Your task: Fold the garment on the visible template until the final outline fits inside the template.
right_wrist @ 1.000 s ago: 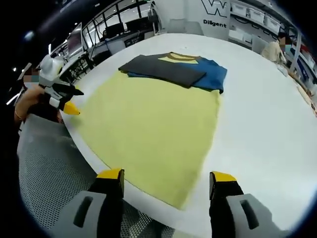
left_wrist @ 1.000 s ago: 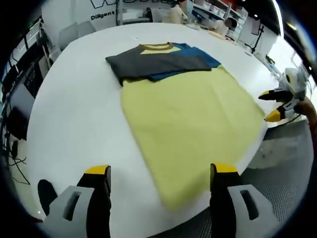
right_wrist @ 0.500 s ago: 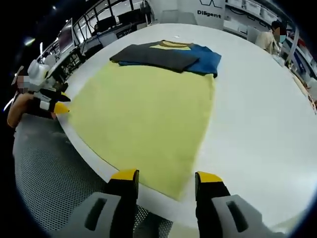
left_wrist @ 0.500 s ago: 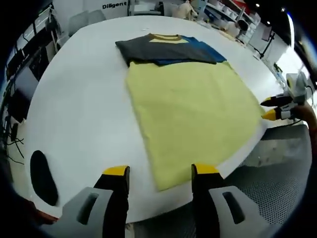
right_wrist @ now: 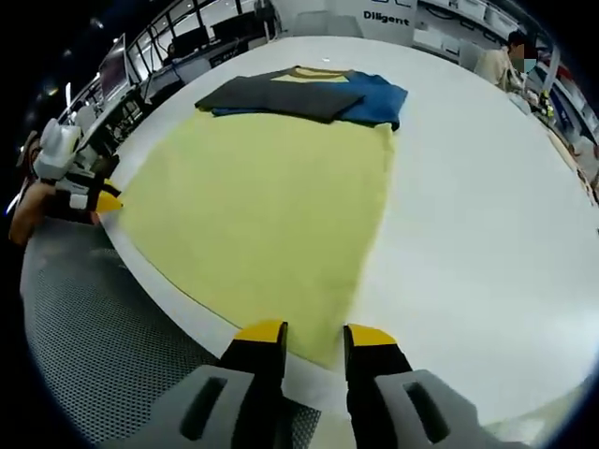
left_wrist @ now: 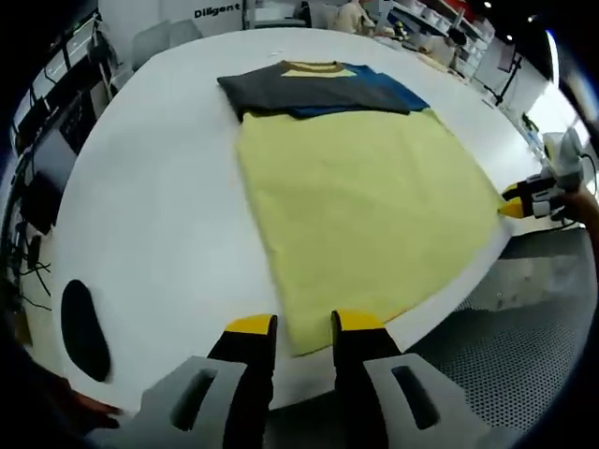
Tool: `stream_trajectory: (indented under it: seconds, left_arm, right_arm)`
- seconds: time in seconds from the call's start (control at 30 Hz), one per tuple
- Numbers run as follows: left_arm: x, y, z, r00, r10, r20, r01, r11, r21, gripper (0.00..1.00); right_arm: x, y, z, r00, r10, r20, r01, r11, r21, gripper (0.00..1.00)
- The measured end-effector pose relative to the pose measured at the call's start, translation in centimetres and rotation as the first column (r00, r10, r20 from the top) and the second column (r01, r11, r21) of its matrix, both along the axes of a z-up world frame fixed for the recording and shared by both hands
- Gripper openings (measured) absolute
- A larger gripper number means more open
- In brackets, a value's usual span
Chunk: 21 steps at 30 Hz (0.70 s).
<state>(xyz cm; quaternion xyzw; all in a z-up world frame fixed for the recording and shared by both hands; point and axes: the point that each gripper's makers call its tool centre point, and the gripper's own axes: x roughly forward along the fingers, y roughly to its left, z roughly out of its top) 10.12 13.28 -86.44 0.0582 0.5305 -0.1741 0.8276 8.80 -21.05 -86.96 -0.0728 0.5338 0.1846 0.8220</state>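
Garment lay spread on a white table, pale yellow body reaching from mid-table down to the near edge, one hem corner at or just past that edge. Far end of the garment carried a folded band: dark grey sleeve laid across, blue sleeve showing beside it, tan collar at the very top. No template outline could be made out under the cloth.

Left gripper sat at the table's near edge, its yellow-tipped jaws drawn close together with only a narrow gap, tips right at the hem corner. Whether cloth was actually pinched between them could not be told. In the right gripper view the same tool appeared at the table's edge by the other hem corner, held by a hand, tips looking together.

Right gripper likewise sat at the near edge, jaws nearly closed on a thin slot, tips at the yellow hem corner; grip on fabric uncertain. In the left gripper view it touched the garment's hem corner at the table's edge.

A dark oval mark lay on the table near the edge, apart from the garment. Perforated grey flooring lay below the table.
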Motion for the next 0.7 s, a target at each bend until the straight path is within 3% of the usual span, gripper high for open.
stream_trajectory:
  seconds: [0.1, 0.33, 0.7]
  left_arm:
    - [-0.12, -0.48, -0.02, 1.000, 0.009, -0.008, -0.009, 0.999, -0.031, 0.11]
    - [-0.14, 0.26, -0.26, 0.998, 0.053, -0.023, -0.054, 0.998, -0.030, 0.03]
    - [-0.36, 0.11, -0.32, 0.999, 0.029, -0.041, -0.030, 0.999, -0.025, 0.01]
  right_arm:
    - [0.03, -0.10, -0.01, 1.000, 0.000, 0.001, 0.000, 1.000, -0.003, 0.15]
    - [0.03, -0.50, -0.20, 1.000, -0.015, -0.013, 0.015, 1.000, -0.018, 0.00]
    - [-0.28, -0.54, -0.13, 0.999, 0.011, -0.038, -0.012, 1.000, -0.027, 0.00]
